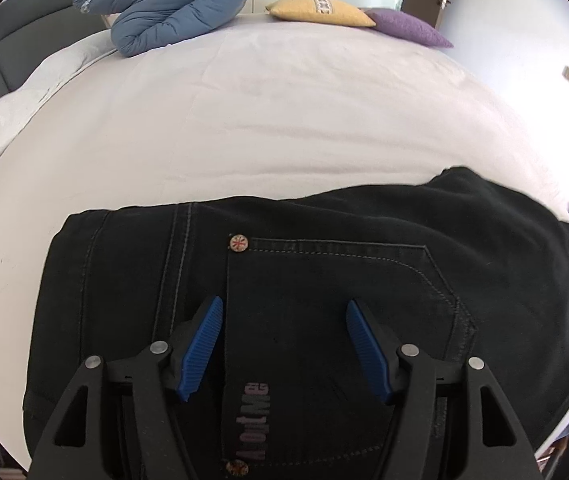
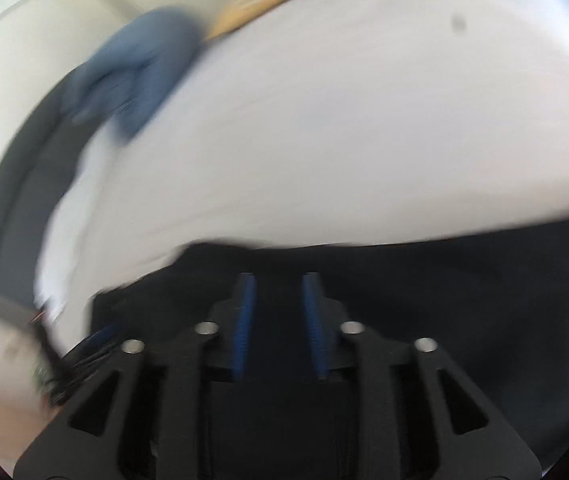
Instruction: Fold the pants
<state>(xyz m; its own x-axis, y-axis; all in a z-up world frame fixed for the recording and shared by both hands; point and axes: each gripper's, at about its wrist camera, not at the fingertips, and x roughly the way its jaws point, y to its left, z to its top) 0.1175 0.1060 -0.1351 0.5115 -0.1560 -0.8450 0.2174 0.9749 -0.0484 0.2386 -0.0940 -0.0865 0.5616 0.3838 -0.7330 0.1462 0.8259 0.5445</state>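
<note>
A white-sheeted bed [image 1: 284, 120] fills the room, with a blue duvet [image 1: 164, 4] and a yellow cushion [image 1: 320, 10] at its far edge. In the left wrist view, black jeans [image 1: 324, 280] lie folded at the near edge, back pocket up; the left gripper [image 1: 282, 308] hovers over them, jaws wide and empty, probably to smooth or regrasp. The blurred right wrist view shows the right gripper [image 2: 278, 284] above the dark fabric, jaws narrowly parted, nothing visibly between them.
</note>
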